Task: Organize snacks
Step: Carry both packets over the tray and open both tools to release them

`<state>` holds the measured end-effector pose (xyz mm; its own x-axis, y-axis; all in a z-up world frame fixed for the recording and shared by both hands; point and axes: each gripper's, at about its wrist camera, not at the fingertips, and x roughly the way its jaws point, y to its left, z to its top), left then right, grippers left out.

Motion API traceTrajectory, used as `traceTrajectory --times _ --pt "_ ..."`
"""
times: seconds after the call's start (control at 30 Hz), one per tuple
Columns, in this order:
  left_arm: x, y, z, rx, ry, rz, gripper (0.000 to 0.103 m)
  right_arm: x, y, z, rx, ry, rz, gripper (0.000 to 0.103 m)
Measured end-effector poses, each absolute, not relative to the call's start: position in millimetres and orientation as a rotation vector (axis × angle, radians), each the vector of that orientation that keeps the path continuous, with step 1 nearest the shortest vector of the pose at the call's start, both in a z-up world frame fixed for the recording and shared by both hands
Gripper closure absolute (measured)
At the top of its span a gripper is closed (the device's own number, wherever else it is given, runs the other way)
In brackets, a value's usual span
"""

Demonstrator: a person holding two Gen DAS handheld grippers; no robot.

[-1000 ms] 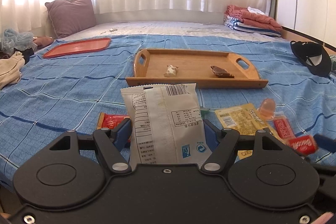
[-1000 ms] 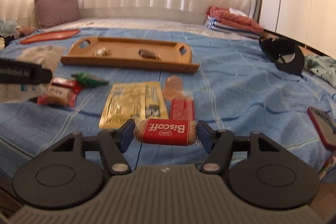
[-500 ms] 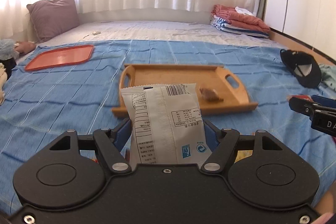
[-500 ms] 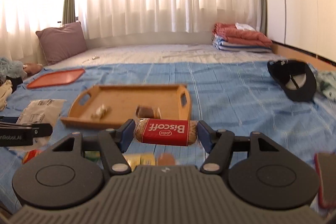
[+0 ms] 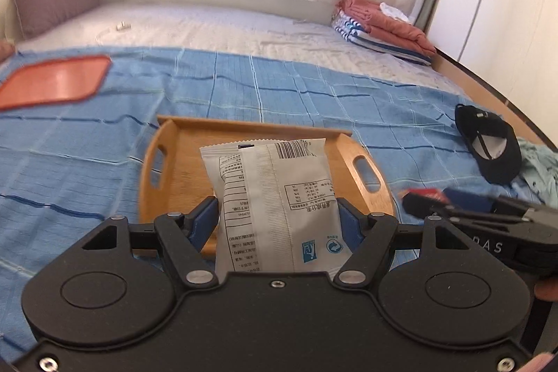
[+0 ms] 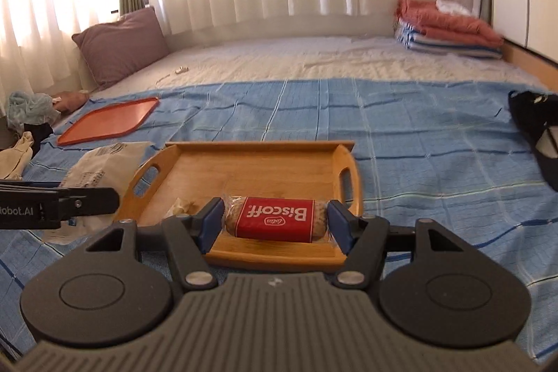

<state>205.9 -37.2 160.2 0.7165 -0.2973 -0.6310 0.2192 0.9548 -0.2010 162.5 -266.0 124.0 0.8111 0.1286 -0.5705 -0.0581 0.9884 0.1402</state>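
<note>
My left gripper (image 5: 277, 220) is shut on a white snack bag (image 5: 275, 201) with black print and a barcode, held upright over the near part of the wooden tray (image 5: 181, 162). My right gripper (image 6: 273, 222) is shut on a red Biscoff packet (image 6: 275, 224), held crosswise above the tray's near edge (image 6: 265, 169). A small pale snack (image 6: 181, 206) lies in the tray by my right gripper's left finger. The right gripper shows at the right of the left wrist view (image 5: 488, 229); the left gripper with the bag shows at the left of the right wrist view (image 6: 59, 211).
The tray lies on a blue checked blanket (image 6: 418, 142) on a bed. An orange tray (image 6: 108, 121) lies at far left, a purple pillow (image 6: 122, 44) behind it. Folded clothes (image 6: 450, 27) sit at far right. A black cap (image 5: 488, 149) lies right of the tray.
Both grippers have moved forward and up, away from the loose snacks on the blanket, and now hold their packets over the wooden tray. Their grips have not changed.
</note>
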Motion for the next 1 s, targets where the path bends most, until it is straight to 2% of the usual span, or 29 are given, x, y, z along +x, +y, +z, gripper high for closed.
traceTrajectory --times 0.23,0.47,0.87,0.93,0.97,1.0 --pt "276.5 -39.9 111.2 -0.066 0.801 -0.191 0.033 220.2 -273.4 88.7 0.238 0.721 0.120 0.036" --pt "323.4 -33.9 73.5 -0.056 0.853 -0.129 0.033 257.0 -269.9 56.6 0.227 0.791 0.094 0.036" --pt "343.5 -48.9 41.0 -0.020 0.880 -0.140 0.032 281.2 -274.5 22.3 0.276 0.850 0.063 0.035" --pt "343.2 -49.9 38.6 -0.014 0.876 -0.141 0.030 281.5 -275.9 20.0 0.285 0.847 0.059 0.032" --pt "342.3 -50.0 38.6 -0.011 0.869 -0.143 0.030 281.2 -276.5 19.5 0.289 0.843 0.047 0.023" --pt "341.2 -50.0 39.1 -0.010 0.862 -0.147 0.027 279.9 -276.8 19.7 0.296 0.841 0.045 0.019"
